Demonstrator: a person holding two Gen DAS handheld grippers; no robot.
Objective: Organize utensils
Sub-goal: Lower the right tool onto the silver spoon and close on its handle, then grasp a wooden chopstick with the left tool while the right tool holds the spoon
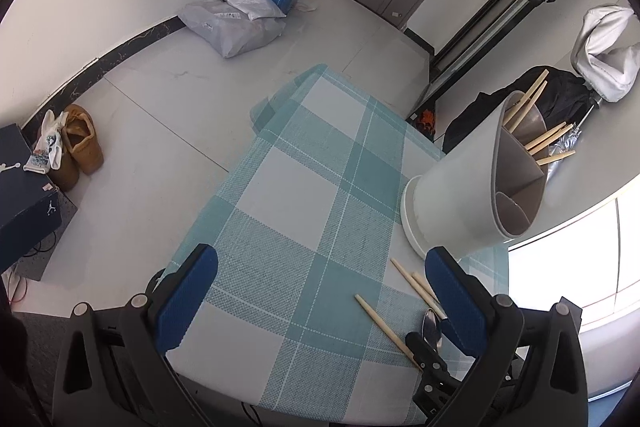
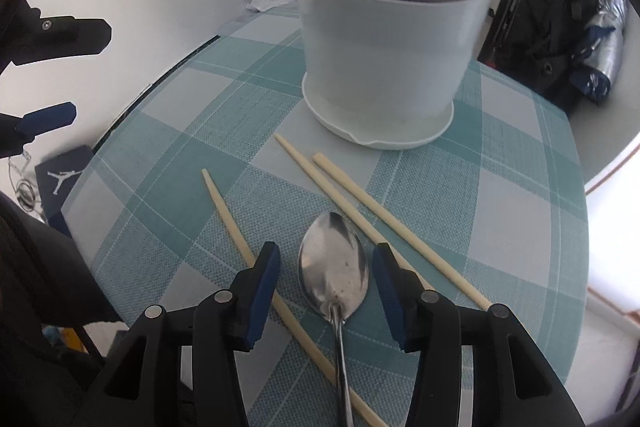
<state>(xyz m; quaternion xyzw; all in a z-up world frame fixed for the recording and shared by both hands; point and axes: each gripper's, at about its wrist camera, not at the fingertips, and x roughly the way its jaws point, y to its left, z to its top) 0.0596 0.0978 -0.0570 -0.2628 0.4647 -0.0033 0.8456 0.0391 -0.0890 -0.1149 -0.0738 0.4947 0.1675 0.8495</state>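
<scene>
A white utensil holder [image 2: 384, 39] with grey dividers stands on the checked tablecloth [image 2: 500, 207] and holds several chopsticks [image 1: 548, 143]. A metal spoon [image 2: 334, 267] lies on the cloth between the fingers of my right gripper [image 2: 326, 267], which is open around its bowl and not closed on it. Three loose chopsticks [image 2: 360, 195] lie beside the spoon. My left gripper [image 1: 320, 291] is open and empty above the cloth; it also shows in the right wrist view [image 2: 48, 119] at the far left. The holder [image 1: 472, 183] sits to its right.
The table's near and left edges drop to a grey floor with shoes [image 1: 80, 147], a dark box [image 1: 24, 187] and bags [image 1: 236, 23]. A black bag [image 2: 560, 27] lies behind the holder. A bright window is at the right.
</scene>
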